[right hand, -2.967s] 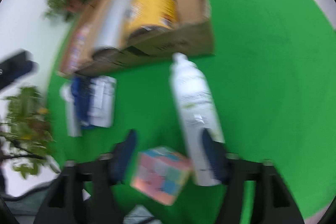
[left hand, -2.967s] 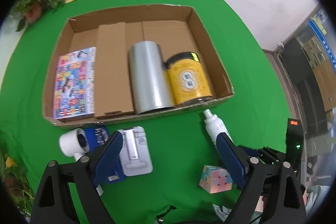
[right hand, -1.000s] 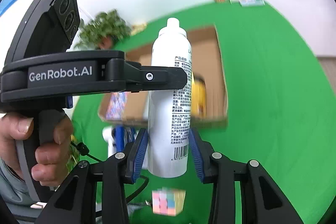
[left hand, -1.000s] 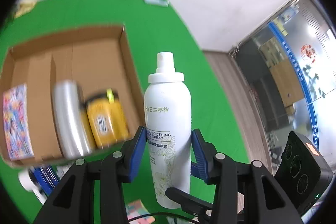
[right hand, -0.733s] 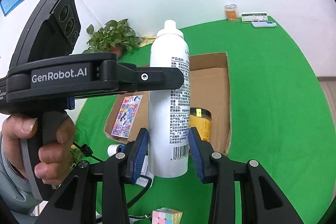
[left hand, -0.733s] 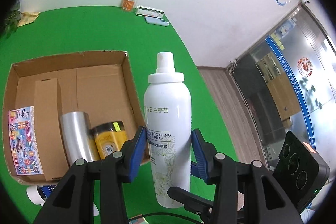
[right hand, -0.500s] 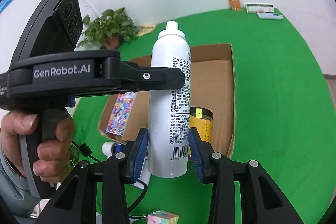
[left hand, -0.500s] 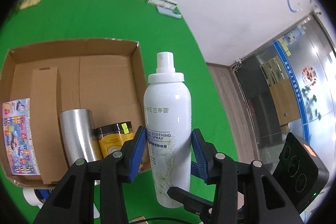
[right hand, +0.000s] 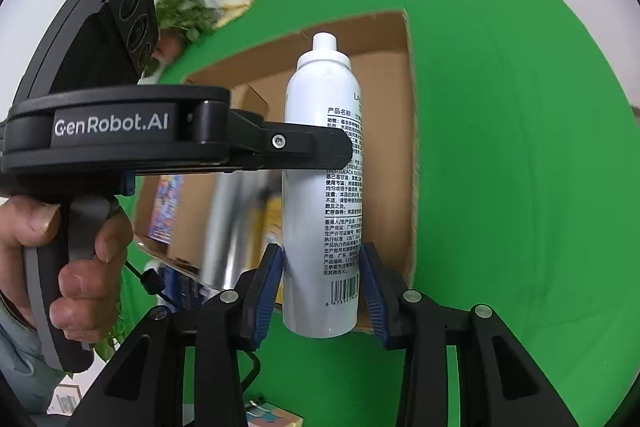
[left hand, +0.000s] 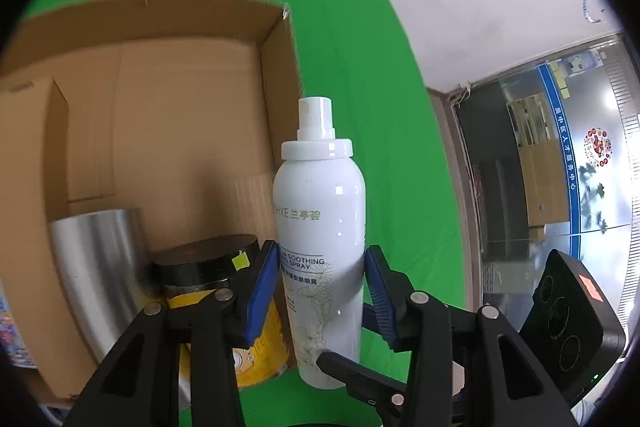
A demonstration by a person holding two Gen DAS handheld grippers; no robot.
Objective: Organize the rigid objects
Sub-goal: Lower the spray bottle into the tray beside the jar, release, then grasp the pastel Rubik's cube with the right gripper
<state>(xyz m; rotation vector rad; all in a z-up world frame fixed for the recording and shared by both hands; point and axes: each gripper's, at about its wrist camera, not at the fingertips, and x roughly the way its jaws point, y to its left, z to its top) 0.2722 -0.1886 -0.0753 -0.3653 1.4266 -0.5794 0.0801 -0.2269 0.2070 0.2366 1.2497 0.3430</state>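
Observation:
A white spray bottle (left hand: 320,247) stands upright in the air, over the green cloth just right of the cardboard box's right wall (left hand: 276,47). My left gripper (left hand: 320,279) is shut on its lower body, blue pads against both sides. In the right wrist view the same bottle (right hand: 324,187) sits between the pads of my right gripper (right hand: 322,283), shut on its base. A black finger (right hand: 296,147) of the left gripper crosses its middle there. The bottle's far side is hidden.
The box (right hand: 410,147) holds a silver cylinder (left hand: 96,267), a black-lidded yellow jar (left hand: 208,263), a flat carton (left hand: 28,167) and a colourful booklet (right hand: 166,207). A pastel cube (right hand: 272,417) lies near the front. A plant (right hand: 180,7) stands behind the box. A hand (right hand: 60,267) grips the left handle.
Three seconds ago the bottle lay on the cloth. Over the last second both grippers, shut on it, sank toward the box, which now looks much larger and closer.

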